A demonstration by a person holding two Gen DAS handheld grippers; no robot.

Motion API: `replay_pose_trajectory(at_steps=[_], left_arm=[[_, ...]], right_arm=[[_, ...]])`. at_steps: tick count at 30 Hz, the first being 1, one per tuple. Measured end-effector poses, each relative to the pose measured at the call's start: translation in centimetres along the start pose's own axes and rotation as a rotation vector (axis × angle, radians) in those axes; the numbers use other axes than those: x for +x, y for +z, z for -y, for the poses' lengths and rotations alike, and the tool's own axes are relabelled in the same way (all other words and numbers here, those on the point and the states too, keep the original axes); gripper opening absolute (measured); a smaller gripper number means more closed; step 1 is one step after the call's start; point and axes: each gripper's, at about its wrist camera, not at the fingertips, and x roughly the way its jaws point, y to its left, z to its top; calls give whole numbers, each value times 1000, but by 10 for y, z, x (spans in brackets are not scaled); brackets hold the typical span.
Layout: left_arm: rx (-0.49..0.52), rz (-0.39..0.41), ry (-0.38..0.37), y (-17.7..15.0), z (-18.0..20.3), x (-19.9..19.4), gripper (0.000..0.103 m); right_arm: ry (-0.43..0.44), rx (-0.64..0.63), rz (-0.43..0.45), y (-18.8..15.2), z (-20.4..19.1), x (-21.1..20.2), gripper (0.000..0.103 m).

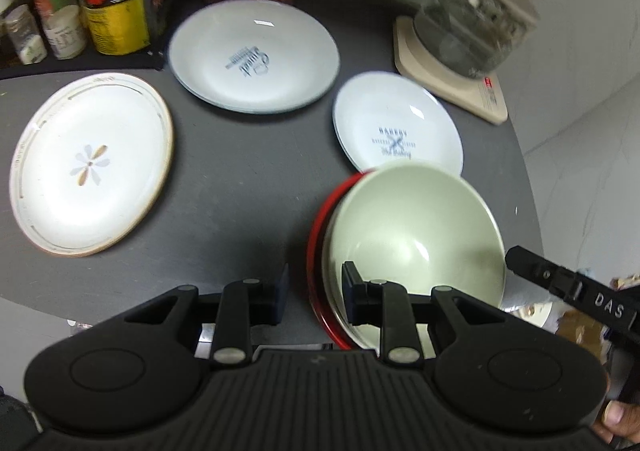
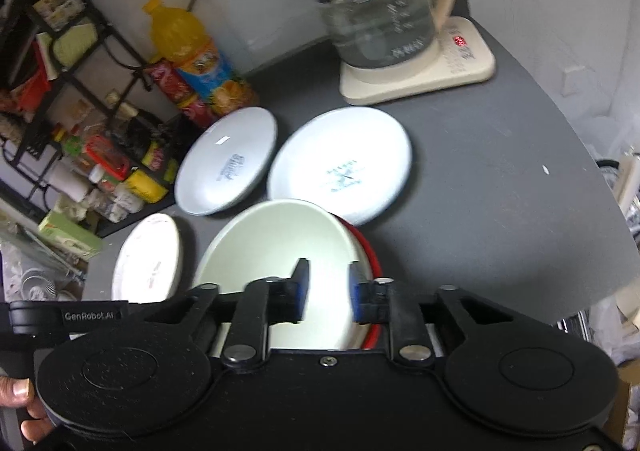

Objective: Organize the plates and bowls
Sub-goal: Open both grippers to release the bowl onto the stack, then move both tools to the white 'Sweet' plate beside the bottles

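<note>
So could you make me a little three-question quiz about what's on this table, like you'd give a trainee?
1. True or false: the pale green bowl sits inside a red bowl.
2. How many plates lie flat on the dark table?
A. two
B. three
C. five
3. Fill in: the appliance on the cream base at the back is a glass ____.

Key
1. True: a red rim shows around the green bowl.
2. B: the flower plate, the big pale blue plate and the smaller pale blue plate.
3. kettle.
</note>
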Motion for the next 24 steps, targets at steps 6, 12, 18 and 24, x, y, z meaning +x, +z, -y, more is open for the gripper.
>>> replay_pose_trajectory(at_steps=[6,12,18,24], left_arm=[[-46,48,29,5,-15,-22,41],[-71,84,62,11,-33,-34,57],[-69,93,83,19,-50,-32,65],[-72,106,86,31,-66,-32,66]], right_arm=[[14,-59,10,10,-25,1,57],[33,-96,22,19,-49,5,89],[36,-97,23,26,-67,16,98],[23,-106,26,34,-86,31,103]])
